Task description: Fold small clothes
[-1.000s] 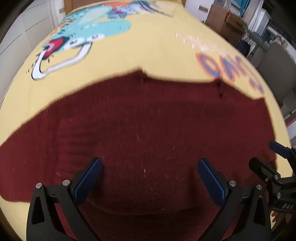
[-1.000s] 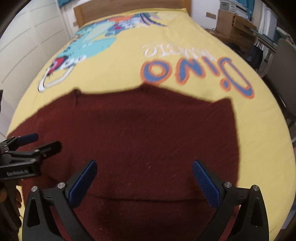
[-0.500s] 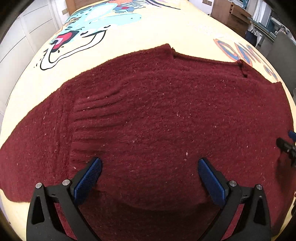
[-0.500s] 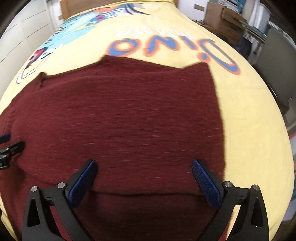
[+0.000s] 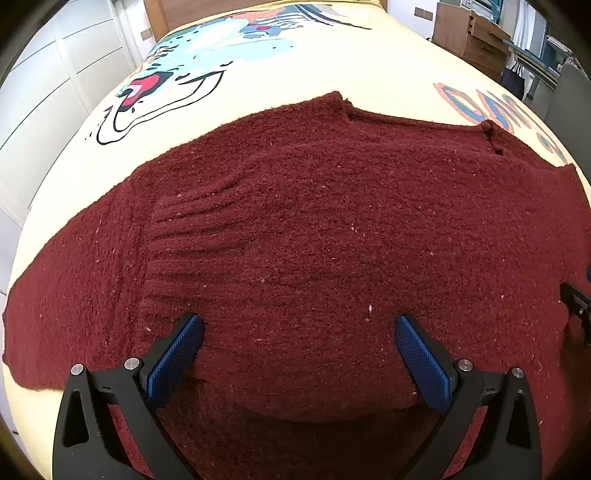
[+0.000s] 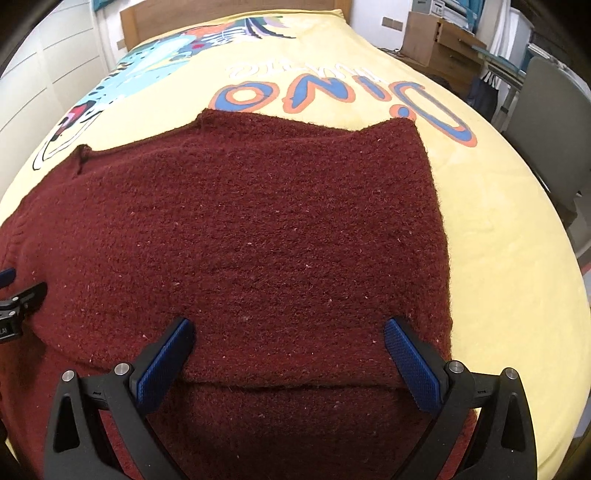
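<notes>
The dark red knitted sweater (image 5: pixel 314 229) lay spread on the yellow dinosaur-print bedspread (image 5: pixel 388 62), and its near hem ran out of sight below both sets of jaws, in shadow. In the left wrist view its left sleeve (image 5: pixel 74 280) stretched away to the left of the jaws and was cut off at the picture's edge; ribbed creases sat just ahead of the left pad. The left gripper (image 5: pixel 299 350) hovered low over the knit, jaws spread wide and holding nothing, with a folded edge of the fabric crossing between the blue pads (image 5: pixel 173 358). Whether the pads touched the wool could not be told. At the far right edge only a black tip of the right gripper (image 5: pixel 576 302) showed.

In the right wrist view the left gripper (image 6: pixel 18 302) showed only partly at the far left. The right gripper (image 6: pixel 288 350) was likewise wide apart and empty above the sweater (image 6: pixel 258 229), a fold line lying between its pads (image 6: pixel 413 362). Right of the jaws the sweater's straight side edge ended just past the right pad, with bare bedspread (image 6: pixel 498 240) beyond. Ahead lay the neckline, then open bedspread up to the wooden headboard (image 6: pixel 221 9).
</notes>
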`<state>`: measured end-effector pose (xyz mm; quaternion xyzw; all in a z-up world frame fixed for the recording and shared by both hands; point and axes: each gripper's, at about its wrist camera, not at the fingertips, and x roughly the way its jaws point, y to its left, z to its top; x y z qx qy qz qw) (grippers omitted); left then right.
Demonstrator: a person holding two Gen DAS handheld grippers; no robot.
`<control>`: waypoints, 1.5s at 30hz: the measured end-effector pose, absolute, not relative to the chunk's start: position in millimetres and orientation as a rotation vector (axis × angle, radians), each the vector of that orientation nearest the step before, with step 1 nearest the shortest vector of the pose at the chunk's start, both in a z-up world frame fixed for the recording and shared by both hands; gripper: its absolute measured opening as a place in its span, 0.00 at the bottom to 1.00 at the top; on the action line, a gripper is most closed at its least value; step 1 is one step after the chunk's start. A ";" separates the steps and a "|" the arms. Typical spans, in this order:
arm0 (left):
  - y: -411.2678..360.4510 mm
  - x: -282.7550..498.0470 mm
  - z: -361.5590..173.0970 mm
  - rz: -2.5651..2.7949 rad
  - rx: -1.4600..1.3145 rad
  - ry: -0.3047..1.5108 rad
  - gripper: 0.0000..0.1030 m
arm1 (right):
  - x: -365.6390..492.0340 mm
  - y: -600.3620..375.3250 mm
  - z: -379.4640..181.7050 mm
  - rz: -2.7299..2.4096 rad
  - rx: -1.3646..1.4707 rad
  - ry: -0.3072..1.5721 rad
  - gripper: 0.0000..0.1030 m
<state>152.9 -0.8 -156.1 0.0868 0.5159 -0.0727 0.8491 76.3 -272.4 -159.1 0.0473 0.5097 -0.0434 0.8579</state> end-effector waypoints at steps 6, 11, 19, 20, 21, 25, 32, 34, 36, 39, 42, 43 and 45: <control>-0.8 149.3 -152.0 -0.174 0.177 1.096 0.99 | 73.5 -269.1 -151.8 -0.079 0.077 1.085 1.00; 8.0 140.5 -131.5 -0.188 0.136 1.105 0.99 | 60.2 -265.9 -130.2 -0.058 0.097 1.074 1.00; 64.1 115.1 -90.4 -0.145 -0.011 1.065 0.99 | 29.2 -251.7 -96.7 -0.012 0.069 1.070 1.00; 75.6 112.0 -86.0 -0.129 -0.027 1.064 0.99 | 25.0 -249.4 -93.4 -0.006 0.064 1.070 1.00; 85.4 110.9 -82.8 -0.110 -0.036 1.066 0.99 | 21.2 -246.5 -90.9 -0.002 0.061 1.070 1.00; 132.4 96.8 -77.7 -0.010 -0.056 1.084 0.99 | 10.1 -237.2 -82.7 0.017 0.047 1.080 1.00; 219.2 69.2 -84.8 0.196 -0.170 1.134 0.99 | -15.0 -226.0 -83.6 0.046 0.070 1.097 1.00; 241.9 63.0 -85.7 0.249 -0.206 1.137 0.99 | -19.2 -223.6 -93.0 0.039 0.055 1.127 1.00; 266.3 59.4 -86.6 0.302 -0.246 1.137 0.99 | -22.1 -223.4 -99.1 0.032 0.055 1.147 1.00; 300.2 57.7 -86.1 0.366 -0.341 1.136 0.99 | -26.0 -225.3 -104.6 0.027 0.061 1.164 1.00; 332.9 65.1 -89.4 0.418 -0.412 1.147 0.99 | -29.5 -226.2 -104.1 0.017 0.057 1.168 1.00; 340.6 65.2 -89.7 0.428 -0.434 1.147 0.99 | -29.8 -226.6 -102.8 0.013 0.055 1.167 1.00; 359.3 65.6 -90.4 0.432 -0.515 1.130 0.99 | -28.7 -227.6 -100.0 0.007 0.052 1.165 1.00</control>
